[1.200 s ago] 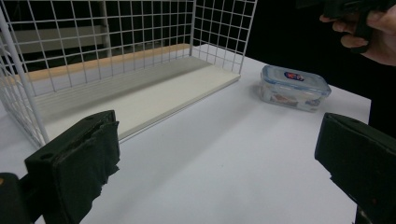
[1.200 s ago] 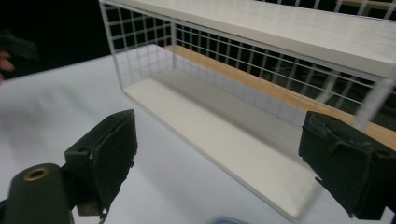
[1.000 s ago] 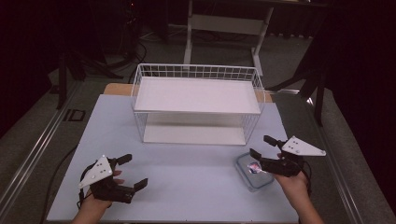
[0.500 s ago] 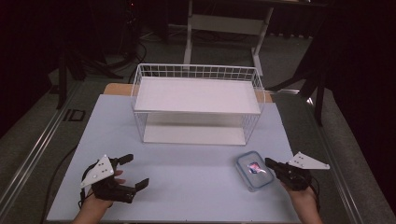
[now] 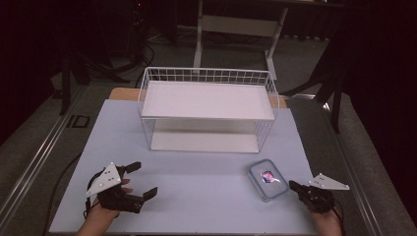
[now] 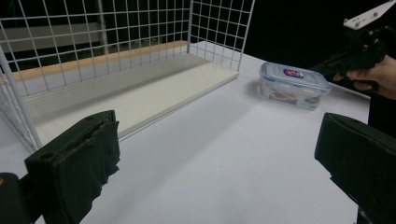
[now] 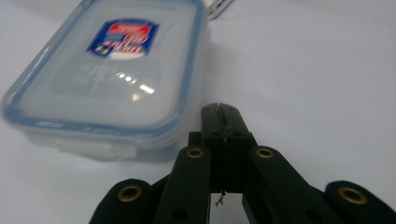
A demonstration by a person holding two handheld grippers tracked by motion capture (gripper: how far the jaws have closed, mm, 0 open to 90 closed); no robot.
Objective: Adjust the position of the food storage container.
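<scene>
A clear plastic food box (image 5: 268,179) with a blue-rimmed lid and a label sits on the table (image 5: 206,196) at the near right; its contents cannot be told. The right gripper (image 5: 295,187), jaws closed on nothing, rests just beside its right edge. Farther off stands a white wire basket (image 5: 208,110), holding nothing. The left gripper (image 5: 142,182) rests near left, jaws wide apart.

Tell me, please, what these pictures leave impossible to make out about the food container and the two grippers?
- Container: label print is blurred in the right gripper view and too small in the high view.
- Its contents: hidden by the cloudy lid and walls.
- Right gripper: whether its shut tips touch the container is unclear.
- Left gripper: body is cut off by the bottom edge.
</scene>
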